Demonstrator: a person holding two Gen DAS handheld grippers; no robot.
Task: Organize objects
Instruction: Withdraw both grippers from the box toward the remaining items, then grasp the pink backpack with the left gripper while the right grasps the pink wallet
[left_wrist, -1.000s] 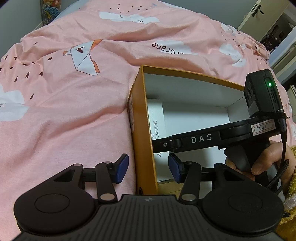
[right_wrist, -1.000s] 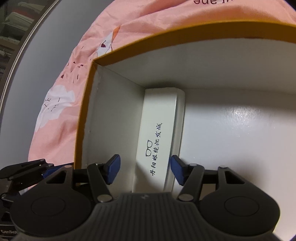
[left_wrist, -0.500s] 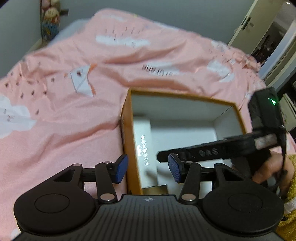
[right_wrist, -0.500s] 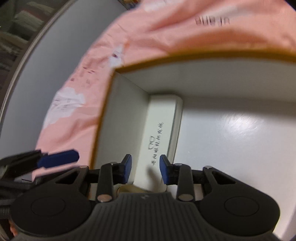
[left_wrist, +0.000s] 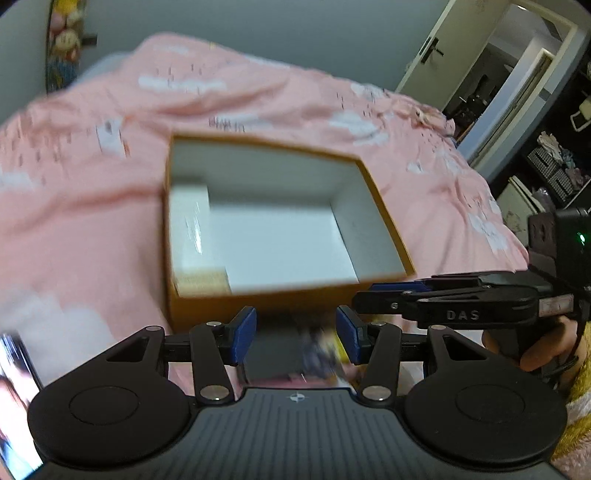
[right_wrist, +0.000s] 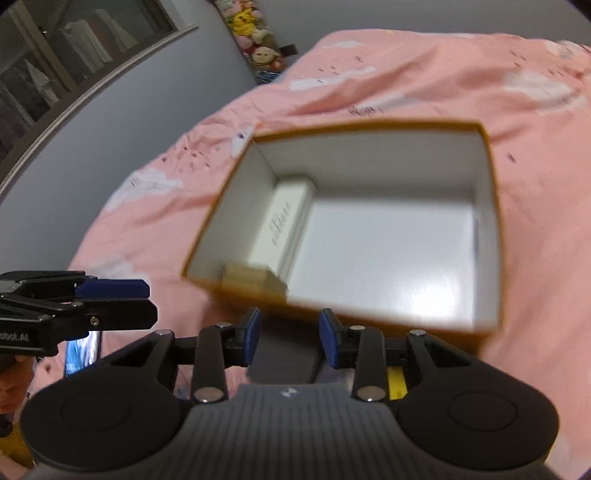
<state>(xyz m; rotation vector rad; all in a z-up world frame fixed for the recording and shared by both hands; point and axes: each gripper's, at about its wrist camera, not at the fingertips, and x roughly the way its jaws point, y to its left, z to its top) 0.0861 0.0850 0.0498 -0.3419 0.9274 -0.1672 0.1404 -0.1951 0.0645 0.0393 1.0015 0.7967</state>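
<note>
An open orange cardboard box (left_wrist: 295, 299) with a white inside lies on the pink bedspread; it also shows in the right wrist view (right_wrist: 491, 221). Along its left wall lies a long white case (right_wrist: 284, 225), also seen in the left wrist view (left_wrist: 188, 225), and a small tan block (right_wrist: 255, 277) at the near corner (left_wrist: 201, 282). My left gripper (left_wrist: 295, 334) is open and empty, in front of the box. My right gripper (right_wrist: 290, 338) is open and empty, also in front of the box. A dark flat item (left_wrist: 277, 350) with a colourful blurred object lies just below both grippers.
The pink bedspread (left_wrist: 92, 240) with white cloud prints surrounds the box. A lit phone screen (right_wrist: 83, 352) lies on the bed at the left. A door (left_wrist: 439, 48) stands at the back right; plush toys (right_wrist: 258, 48) hang on the wall.
Both grippers have pulled back and up out of the box to its near side. My right gripper has narrowed from its wide opening. The tan block now shows in the box's near left corner.
</note>
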